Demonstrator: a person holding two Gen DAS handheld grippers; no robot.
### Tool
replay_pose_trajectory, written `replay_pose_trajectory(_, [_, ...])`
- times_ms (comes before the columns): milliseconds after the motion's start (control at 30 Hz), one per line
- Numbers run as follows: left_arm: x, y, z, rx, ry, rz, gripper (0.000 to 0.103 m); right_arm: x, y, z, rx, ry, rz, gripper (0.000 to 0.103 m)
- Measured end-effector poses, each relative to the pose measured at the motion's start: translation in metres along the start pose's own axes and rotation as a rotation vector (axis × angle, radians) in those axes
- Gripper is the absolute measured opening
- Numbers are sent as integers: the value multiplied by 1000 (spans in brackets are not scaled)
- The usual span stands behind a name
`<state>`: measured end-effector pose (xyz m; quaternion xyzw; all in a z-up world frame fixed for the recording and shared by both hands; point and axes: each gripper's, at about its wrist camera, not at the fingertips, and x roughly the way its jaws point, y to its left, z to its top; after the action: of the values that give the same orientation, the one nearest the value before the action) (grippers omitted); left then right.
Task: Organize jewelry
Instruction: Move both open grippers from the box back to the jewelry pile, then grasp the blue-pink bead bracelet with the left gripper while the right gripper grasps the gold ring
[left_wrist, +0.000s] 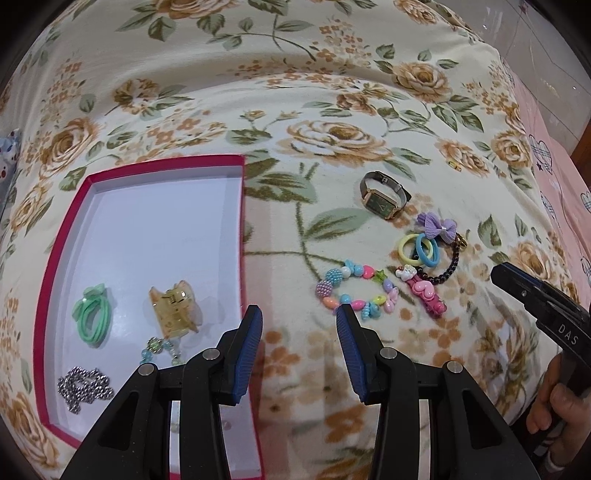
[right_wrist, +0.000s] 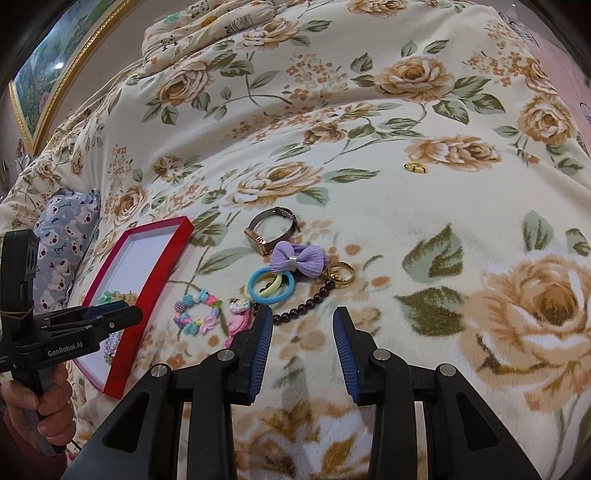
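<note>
A red-rimmed box (left_wrist: 55, 280) with a white floor lies on the flowered blanket; inside are a green hair tie (left_wrist: 92, 317), an amber claw clip (left_wrist: 173, 308), a silver bead chain (left_wrist: 83, 387) and a pale bead string (left_wrist: 160, 349). To its right lie a colourful bead bracelet (left_wrist: 356, 291), a pink clip (left_wrist: 424, 293), yellow and blue hair rings (left_wrist: 419, 249), a purple bow (left_wrist: 436, 227), a dark bead bracelet (left_wrist: 448, 267) and a watch (left_wrist: 384, 197). My left gripper (left_wrist: 299, 317) is open, empty, between box and bracelet. My right gripper (right_wrist: 301, 319) is open, empty, just short of the dark beads (right_wrist: 299, 312).
The blanket (right_wrist: 332, 110) covers the whole bed. A small yellow clip (right_wrist: 415, 168) lies alone farther back. A bear-print pillow (right_wrist: 62, 236) sits beyond the box (right_wrist: 147, 273), and a framed picture (right_wrist: 48, 74) hangs at the far left. Pink bedding (left_wrist: 554, 147) borders the right.
</note>
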<state>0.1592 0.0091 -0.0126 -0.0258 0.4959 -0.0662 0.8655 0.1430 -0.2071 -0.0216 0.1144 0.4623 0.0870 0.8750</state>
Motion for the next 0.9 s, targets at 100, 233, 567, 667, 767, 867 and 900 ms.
replay_pose_trajectory(100, [8, -4, 3, 8, 10, 1, 42, 5, -2, 3, 3, 12, -1, 35])
replay_pose_trajectory(233, [17, -9, 7, 17, 19, -5, 42, 11, -6, 8, 9, 17, -6, 35])
replay_pose_trajectory(567, [52, -24, 21, 62, 54, 13, 42, 38, -21, 21, 36, 44, -66, 35])
replay_pose_trajectory(667, [62, -29, 24, 75, 68, 20, 42, 47, -25, 23, 45, 59, -78, 34])
replay_pose_trajectory(767, [73, -34, 25, 95, 79, 26, 42, 54, -26, 23, 43, 68, -86, 34])
replay_pose_trajectory(867, [83, -39, 24, 120, 92, 39, 42, 56, -24, 24, 30, 65, -95, 33])
replay_pose_trajectory(900, [84, -40, 23, 127, 87, 45, 41, 57, -23, 25, 26, 65, -97, 31])
